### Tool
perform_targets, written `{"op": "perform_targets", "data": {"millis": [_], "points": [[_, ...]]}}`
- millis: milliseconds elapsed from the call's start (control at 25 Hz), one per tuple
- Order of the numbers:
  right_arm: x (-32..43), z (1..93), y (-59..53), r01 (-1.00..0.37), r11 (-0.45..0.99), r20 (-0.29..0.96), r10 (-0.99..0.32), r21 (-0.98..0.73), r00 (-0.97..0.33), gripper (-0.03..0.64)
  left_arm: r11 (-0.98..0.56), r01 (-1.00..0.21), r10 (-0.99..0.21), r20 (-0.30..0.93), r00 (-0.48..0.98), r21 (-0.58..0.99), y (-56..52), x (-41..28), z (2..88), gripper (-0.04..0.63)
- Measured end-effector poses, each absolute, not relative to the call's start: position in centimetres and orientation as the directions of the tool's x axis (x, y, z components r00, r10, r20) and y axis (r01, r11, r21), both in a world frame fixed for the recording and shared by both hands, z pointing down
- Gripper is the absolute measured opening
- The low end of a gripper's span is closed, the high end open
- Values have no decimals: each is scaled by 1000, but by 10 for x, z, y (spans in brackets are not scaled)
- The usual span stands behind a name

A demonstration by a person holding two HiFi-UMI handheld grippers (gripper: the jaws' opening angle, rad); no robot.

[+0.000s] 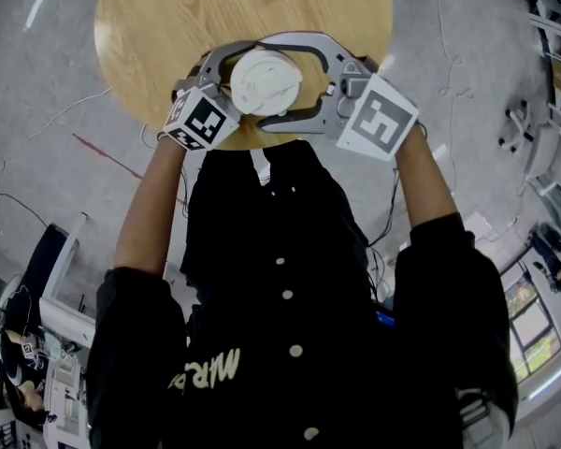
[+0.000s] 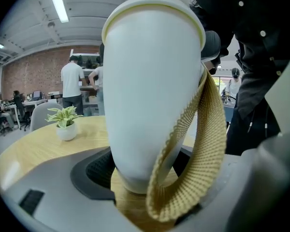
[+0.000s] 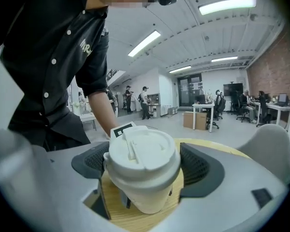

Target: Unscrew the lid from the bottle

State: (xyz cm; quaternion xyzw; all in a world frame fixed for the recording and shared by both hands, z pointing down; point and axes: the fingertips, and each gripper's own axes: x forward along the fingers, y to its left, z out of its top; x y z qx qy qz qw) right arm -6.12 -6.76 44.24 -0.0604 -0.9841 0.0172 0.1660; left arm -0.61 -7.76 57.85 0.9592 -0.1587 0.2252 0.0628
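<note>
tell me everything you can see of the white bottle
The bottle is smooth, matt white and plastic-looking, wide at the shoulder and tapering to a narrow base. A white lid with a raised flip tab is still on it. A tan woven strap loops down one side. It stands roughly upright over the near edge of the round wooden table. The left claw grips its lower body; the right claw is closed round the lid.
</note>
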Motion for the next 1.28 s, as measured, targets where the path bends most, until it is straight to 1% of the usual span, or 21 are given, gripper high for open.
{"op": "perform_targets", "data": {"millis": [120,400,600,680,760,840,1000,1200,1240,1280], "points": [[-61,441,-69,94,995,312,102,-42,-944,454,-942,-331,-275,450,849,49,-78,-6,578,359],[-61,439,-69,96,995,311,104,-43,-945,454,-943,-330,-275,448,851,48,-77,-6,579,359],[-62,435,-68,124,991,269,133,-49,-954,454,-944,-325,-272,444,854,47,-76,-6,577,359],[-63,437,-68,142,989,282,148,-43,-948,454,-944,-326,-273,445,853,46,-77,-7,577,359],[-64,438,-69,128,990,308,139,-56,-941,462,-944,-327,-273,448,852,48,-78,-8,576,359],[-65,438,-71,61,995,338,85,-83,-937,489,-944,-327,-273,449,851,45,-77,-12,575,359],[-62,438,-68,-147,982,403,-87,-119,-911,511,-943,-328,-274,447,851,46,-68,-14,570,359],[-64,450,-71,-300,950,430,-236,-87,-871,511,-945,-325,-271,448,852,46,-72,-8,572,359],[-63,451,-74,-335,940,424,-275,-71,-863,504,-944,-325,-272,448,852,46,-73,-7,572,359],[-62,451,-76,-366,929,412,-311,-59,-856,484,-944,-326,-273,448,852,45,-72,-6,572,359]]}}
